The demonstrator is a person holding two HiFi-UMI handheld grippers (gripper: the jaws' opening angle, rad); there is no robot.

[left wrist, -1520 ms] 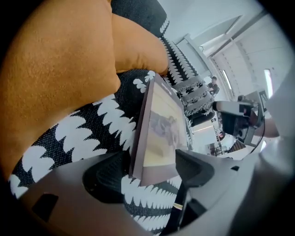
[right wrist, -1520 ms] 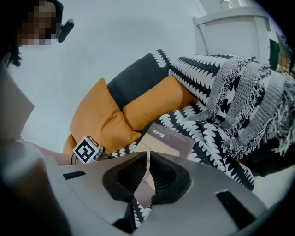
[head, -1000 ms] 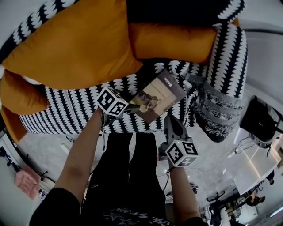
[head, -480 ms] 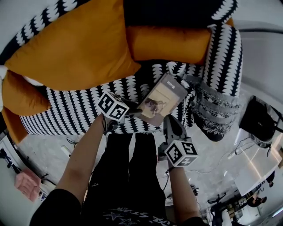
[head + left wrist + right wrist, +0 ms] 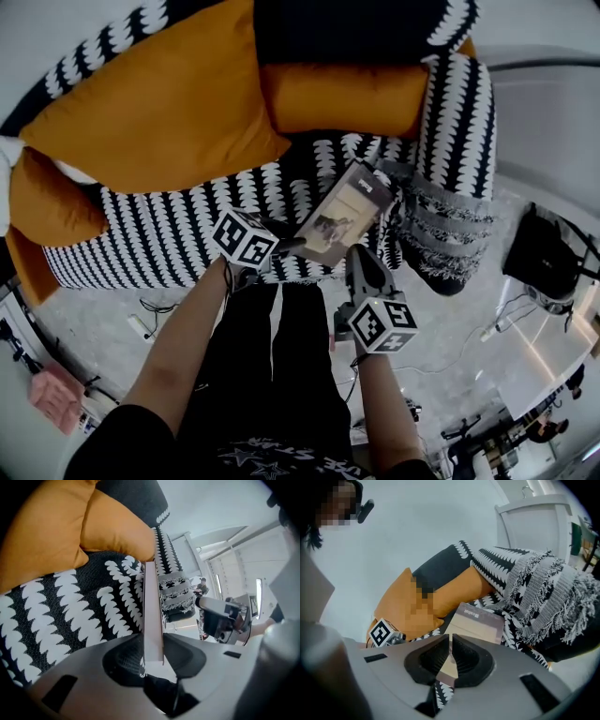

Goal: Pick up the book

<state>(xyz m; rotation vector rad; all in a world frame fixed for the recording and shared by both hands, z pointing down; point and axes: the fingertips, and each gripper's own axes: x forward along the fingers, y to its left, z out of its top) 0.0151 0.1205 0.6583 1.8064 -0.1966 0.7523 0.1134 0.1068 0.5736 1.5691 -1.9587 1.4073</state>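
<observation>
A brown book (image 5: pixel 342 216) with a picture on its cover hangs tilted over the striped sofa seat (image 5: pixel 169 234). My left gripper (image 5: pixel 295 244) holds its lower left corner. In the left gripper view the book (image 5: pixel 153 616) stands edge-on between the pads, and the jaws of the left gripper (image 5: pixel 153 648) are closing on it. My right gripper (image 5: pixel 361 255) sits just below the book's near edge with its jaws together. In the right gripper view the book (image 5: pixel 476 623) lies flat-on beyond the right gripper (image 5: pixel 451 656), with nothing between the pads.
Large orange cushions (image 5: pixel 159 103) lean on the sofa back, with another (image 5: pixel 342 94) to their right. A fringed patterned throw (image 5: pixel 441 225) drapes over the sofa's right end. The person's legs in black trousers (image 5: pixel 281 356) stand close to the seat. A black bag (image 5: pixel 548 258) and cables lie on the floor.
The left gripper's jaws closed on the book's corner and lifted it, so the book has tilted and narrowed in the head view. The right gripper rose slightly beneath it.
</observation>
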